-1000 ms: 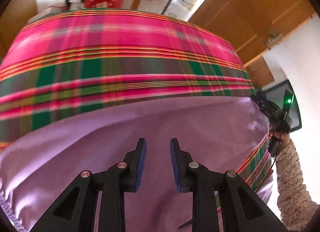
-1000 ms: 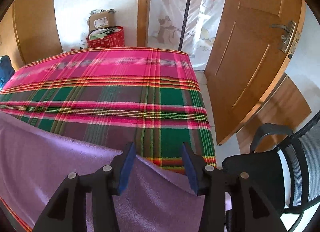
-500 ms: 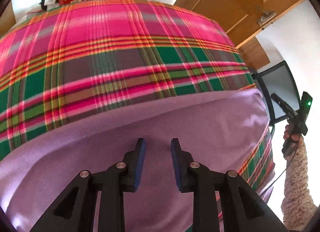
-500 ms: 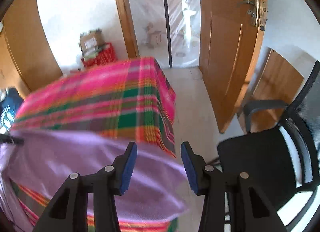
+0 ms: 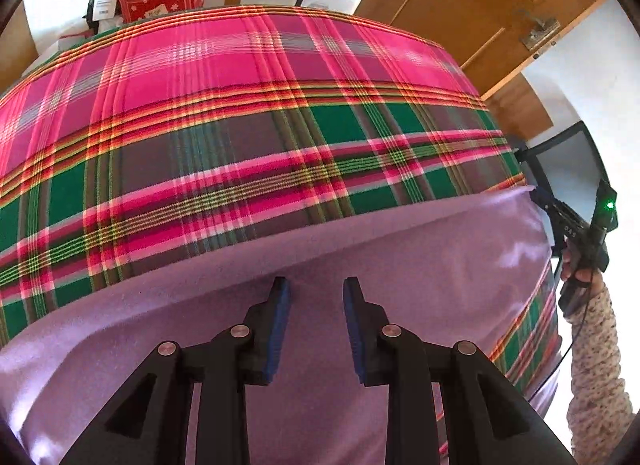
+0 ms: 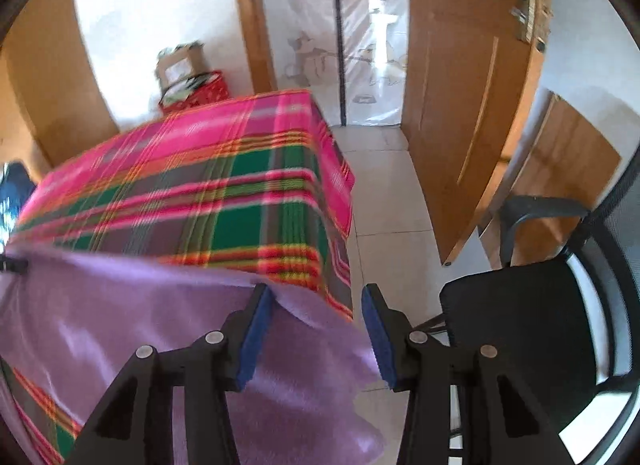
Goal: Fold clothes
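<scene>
Purple cloth (image 5: 360, 265) now overhangs the plaid table (image 5: 240, 125) corner; both grippers' jaws stay apart, empty

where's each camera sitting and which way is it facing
Left wrist: on the left gripper, angled down over the purple garment on the plaid-covered table; the right hand and sleeve show.
Right wrist: on the right gripper, angled down at the garment's hanging corner, table edge, floor, black chair.
Shared: garment, table, wooden door.
</scene>
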The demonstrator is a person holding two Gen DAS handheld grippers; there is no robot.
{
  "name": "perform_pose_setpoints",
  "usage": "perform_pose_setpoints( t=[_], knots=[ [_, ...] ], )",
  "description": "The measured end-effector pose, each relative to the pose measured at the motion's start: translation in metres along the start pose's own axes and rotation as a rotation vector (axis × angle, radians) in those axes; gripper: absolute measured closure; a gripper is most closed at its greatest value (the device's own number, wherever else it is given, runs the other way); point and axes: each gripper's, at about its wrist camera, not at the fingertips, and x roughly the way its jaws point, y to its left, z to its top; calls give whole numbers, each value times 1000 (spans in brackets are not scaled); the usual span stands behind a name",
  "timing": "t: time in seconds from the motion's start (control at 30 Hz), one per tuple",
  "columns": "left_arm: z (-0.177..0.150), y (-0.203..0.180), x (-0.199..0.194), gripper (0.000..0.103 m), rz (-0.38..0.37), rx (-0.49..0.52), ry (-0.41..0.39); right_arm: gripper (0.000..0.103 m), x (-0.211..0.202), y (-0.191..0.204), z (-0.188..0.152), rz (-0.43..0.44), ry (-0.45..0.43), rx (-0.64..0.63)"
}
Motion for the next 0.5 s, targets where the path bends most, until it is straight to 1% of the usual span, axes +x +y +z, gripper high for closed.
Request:
perform_pose_setpoints(
  t=[0.07,0.13,0.3,0.4,0.5],
  knots=[
    [1,-2,2,74,4,1,-5,56,4,-2,5,-9,-8,24],
    [2,-3,2,74,7,2,-8,56,7,0,9,-37,-9,17],
    [3,-1,1,74,-3,-14,-2,56,12,0,16,-44,10,30],
    [2,3,-2,74,-20,-42,1,56,10,-1,16,-52,18,57],
    [-2,7,-8,74,-19,-56,0,56,1,5,17,-54,-2,70]
  ],
)
